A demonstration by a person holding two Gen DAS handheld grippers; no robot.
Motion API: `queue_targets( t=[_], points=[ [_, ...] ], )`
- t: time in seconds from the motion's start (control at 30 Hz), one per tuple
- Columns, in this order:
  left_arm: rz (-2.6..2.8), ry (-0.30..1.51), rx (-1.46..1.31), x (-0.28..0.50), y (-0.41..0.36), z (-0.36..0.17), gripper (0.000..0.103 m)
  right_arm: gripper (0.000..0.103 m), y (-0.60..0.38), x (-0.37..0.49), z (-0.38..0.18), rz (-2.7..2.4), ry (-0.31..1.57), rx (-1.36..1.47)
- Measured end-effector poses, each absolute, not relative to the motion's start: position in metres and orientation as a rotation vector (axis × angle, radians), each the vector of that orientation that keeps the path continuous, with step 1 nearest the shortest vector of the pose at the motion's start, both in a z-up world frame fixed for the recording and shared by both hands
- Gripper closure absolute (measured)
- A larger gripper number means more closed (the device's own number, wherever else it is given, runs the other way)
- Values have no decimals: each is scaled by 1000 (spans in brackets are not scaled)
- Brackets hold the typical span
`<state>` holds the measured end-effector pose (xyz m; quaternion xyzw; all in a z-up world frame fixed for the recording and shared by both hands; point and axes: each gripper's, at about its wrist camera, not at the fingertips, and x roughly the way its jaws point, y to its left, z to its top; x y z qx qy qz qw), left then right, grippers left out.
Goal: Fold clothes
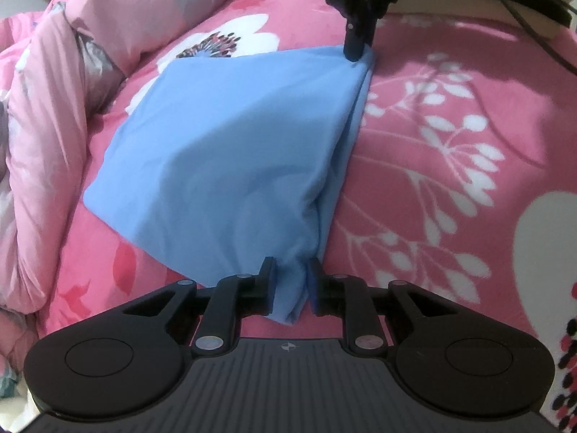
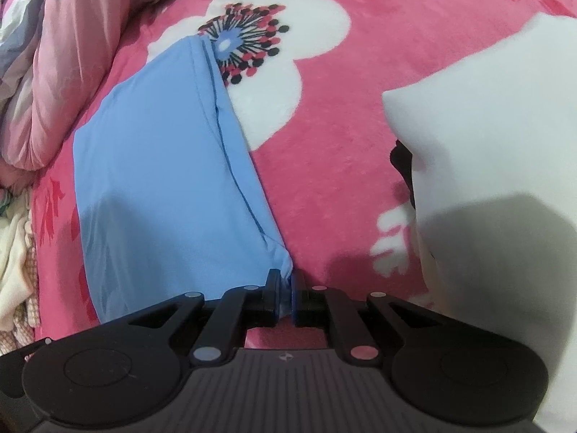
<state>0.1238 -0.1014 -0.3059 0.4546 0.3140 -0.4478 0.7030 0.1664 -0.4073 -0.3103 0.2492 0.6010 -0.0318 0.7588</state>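
Note:
A light blue garment (image 1: 223, 151) lies folded on the pink floral blanket (image 1: 450, 216). Its near corner is bunched between the fingers of my left gripper (image 1: 291, 278), whose jaws stand a little apart and do not clamp the cloth. At the far corner, my right gripper (image 1: 355, 54) points down and pinches the fabric. In the right wrist view the same blue garment (image 2: 162, 180) stretches away to the upper left, and my right gripper (image 2: 286, 288) is shut on its gathered corner.
A pink quilt (image 1: 43, 126) is bunched along the left side of the bed. A white cloth (image 2: 487, 144) lies to the right with something black (image 2: 400, 166) under its edge. Pale clothes (image 2: 14, 263) are piled at the left edge. Black cables (image 1: 523, 3) hang at the upper right.

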Motion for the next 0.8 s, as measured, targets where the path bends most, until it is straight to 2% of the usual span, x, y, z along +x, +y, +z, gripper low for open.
queue_targets(
  t=[0.3,0.4,0.43,0.57,0.8],
  points=[
    [-1012,672,1052,119,-101,-308,82,98,-405,170,-310,-64,1323,535],
    [-1025,678,1024,120,-98,-307,100,98,-404,171,-310,-60,1326,523],
    [-1026,675,1021,120,-97,-304,102,98,-403,171,-309,-58,1325,513],
    [-1038,653,1043,116,-88,-293,102,99,-402,170,-298,-48,1319,459],
    [-1038,696,1080,113,-89,-311,102,98,-391,173,-306,-27,1341,348]
  ],
)
